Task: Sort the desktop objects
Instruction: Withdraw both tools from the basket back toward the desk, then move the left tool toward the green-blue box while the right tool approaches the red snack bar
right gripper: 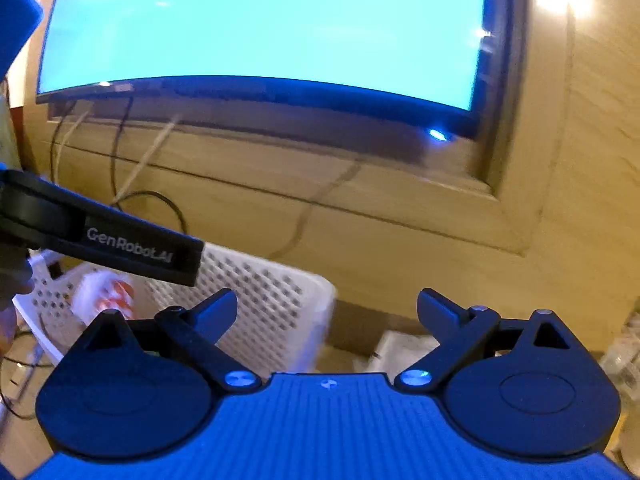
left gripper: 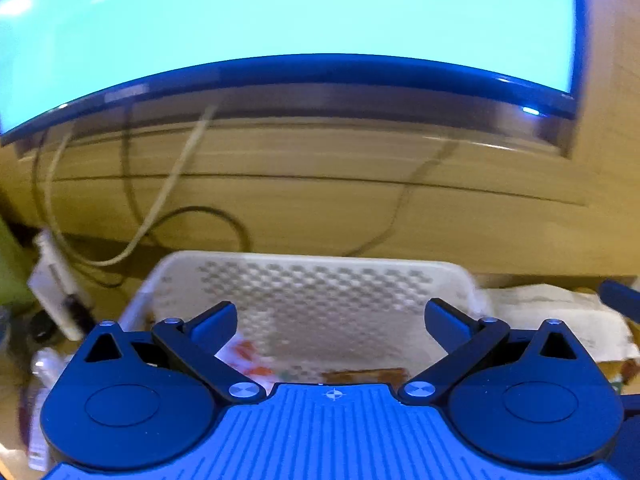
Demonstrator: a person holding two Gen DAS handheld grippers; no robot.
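The white perforated basket (left gripper: 312,292) stands on the desk (left gripper: 460,236) below the monitor (left gripper: 280,20), its far wall straight ahead of the left gripper (left gripper: 330,320). Inside it, low in the left wrist view, lie a white packet with orange-red print (left gripper: 248,356) and a brownish flat item (left gripper: 364,376); both are blurred and cannot be told further. In the right wrist view the same basket (right gripper: 272,292) sits to the left of centre, with the printed packet (right gripper: 108,292) showing against its left side.

The left gripper has its 2 jaws spread wide with nothing between them, hanging over the basket's near part. The right gripper (right gripper: 328,312) is likewise wide apart and empty, aimed at the desk just right of the basket's corner. The left tool's black finger, lettered "GenRobot.AI" (right gripper: 128,246), reaches across the right wrist view above the basket.

To the right of the basket lies a heap of crumpled white paper or wrapping (left gripper: 552,316). To its left stands a white plug or adapter (left gripper: 52,284), and several cables (left gripper: 168,200), light and dark, hang from under the monitor and loop on the wooden surface behind. The monitor shows a plain cyan screen with a small lit lamp (left gripper: 530,111) at its lower right edge. A clear plastic object (right gripper: 624,352), too blurred to identify, sits at the far right of the right wrist view.
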